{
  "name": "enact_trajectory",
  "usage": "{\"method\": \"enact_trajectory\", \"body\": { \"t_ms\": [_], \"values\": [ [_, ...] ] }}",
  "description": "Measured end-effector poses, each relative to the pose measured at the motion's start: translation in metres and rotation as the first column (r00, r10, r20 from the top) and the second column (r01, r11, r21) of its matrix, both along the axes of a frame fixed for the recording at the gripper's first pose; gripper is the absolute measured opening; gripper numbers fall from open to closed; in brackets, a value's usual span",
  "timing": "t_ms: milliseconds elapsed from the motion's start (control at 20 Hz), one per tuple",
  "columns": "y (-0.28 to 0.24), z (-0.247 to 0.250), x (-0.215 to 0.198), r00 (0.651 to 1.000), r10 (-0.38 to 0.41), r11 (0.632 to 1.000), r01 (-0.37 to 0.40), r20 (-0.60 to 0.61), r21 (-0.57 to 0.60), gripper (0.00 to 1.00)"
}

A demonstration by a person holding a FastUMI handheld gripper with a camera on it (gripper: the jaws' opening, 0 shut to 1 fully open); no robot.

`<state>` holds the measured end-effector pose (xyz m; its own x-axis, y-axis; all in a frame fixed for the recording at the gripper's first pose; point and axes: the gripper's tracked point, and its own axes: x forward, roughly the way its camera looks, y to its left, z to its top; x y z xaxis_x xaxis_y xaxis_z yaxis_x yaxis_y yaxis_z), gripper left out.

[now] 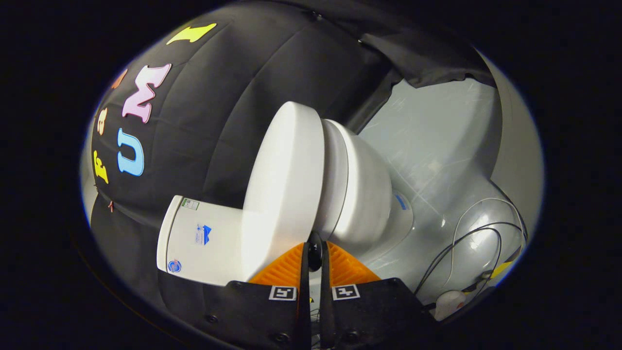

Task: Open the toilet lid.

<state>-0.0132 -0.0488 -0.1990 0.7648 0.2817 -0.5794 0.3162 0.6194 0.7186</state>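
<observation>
A white toilet stands ahead, seen turned on its side in the gripper view. Its lid (286,184) lies down against the seat and bowl (362,194), with only a thin dark seam between them. The tank (204,240) sits behind the lid, against the black cloth wall. My gripper (315,247) is shut, its two fingers almost touching with nothing held. The tips sit right at the lid's front rim, where the seam between lid and seat ends. Whether they touch the rim, I cannot tell.
Shiny grey floor (437,146) spreads beyond the bowl. Thin black and white cables (466,238) loop over it beside the toilet's base, ending near a small white object (449,304). Black cloth wall (218,97) hangs close behind the tank.
</observation>
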Motion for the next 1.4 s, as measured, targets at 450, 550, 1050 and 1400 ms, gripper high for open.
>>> {"method": "enact_trajectory", "body": {
  "t_ms": [450, 550, 1050, 1400],
  "values": [
    [0.003, 0.004, 0.000, 1.000, 0.007, 1.000, -0.007, -0.008, -0.004, 0.11],
    [0.003, 0.004, 0.000, 1.000, 0.011, 1.000, -0.012, -0.006, -0.019, 0.11],
    [0.004, 0.005, 0.000, 1.000, -0.002, 1.000, 0.002, -0.012, 0.022, 0.05],
    [0.008, 0.017, 0.002, 1.000, -0.004, 1.000, 0.004, -0.006, -0.028, 0.05]
  ]
}}
